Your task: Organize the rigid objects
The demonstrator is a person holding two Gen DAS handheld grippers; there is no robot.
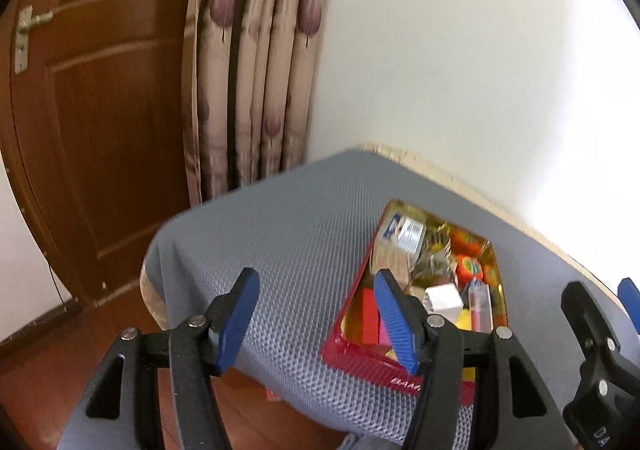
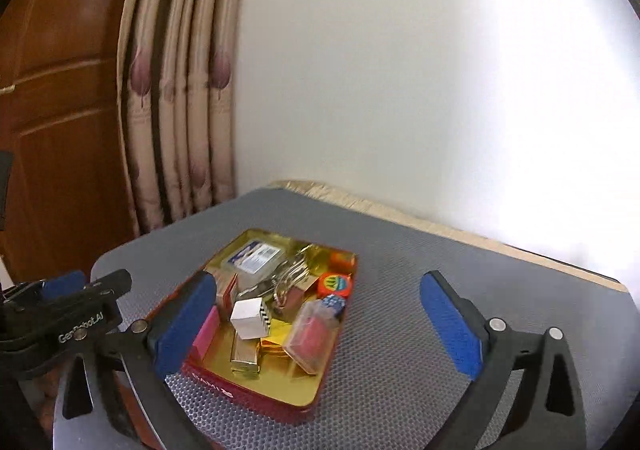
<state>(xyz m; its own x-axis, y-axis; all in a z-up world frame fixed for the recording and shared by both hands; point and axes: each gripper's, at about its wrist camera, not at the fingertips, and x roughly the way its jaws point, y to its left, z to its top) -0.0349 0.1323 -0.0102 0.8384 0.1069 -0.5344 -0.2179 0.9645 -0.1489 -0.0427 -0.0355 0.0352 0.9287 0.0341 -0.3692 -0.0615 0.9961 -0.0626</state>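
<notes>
The right tongs (image 2: 318,324) stand wide open with nothing between the blue pads (image 2: 450,326). The left tongs (image 1: 316,320) are partly open and hold nothing too. Both hang in the air above the near end of the red tin (image 2: 256,396), and neither touches it.

The red tin is the landmark here. It lies on the grey mat (image 2: 400,290), with its far end toward the white wall (image 2: 400,70). Inside the tin are many small hard things, all mixed up. A white cube (image 2: 248,320) sits near the middle. A clear case with a label (image 2: 254,258) lies at the far end. A round orange toy (image 2: 335,284) is at the far right side. A clear box with something red in it (image 2: 312,342) leans on the right side. A pink block (image 2: 206,332) lies along the left side. A gold bar (image 2: 244,356) is at the near end.

I think a few things could go wrong. The things are packed close, so a wide open pad could bump a neighbour and knock it out of the tin. The clear box looks smooth and leans, so it may slip from a pinch. The tin sits near the mat's near left edge, so a hard push could slide it off. The two tongs are close beside each other at the tin's near left corner, so they might bump.
</notes>
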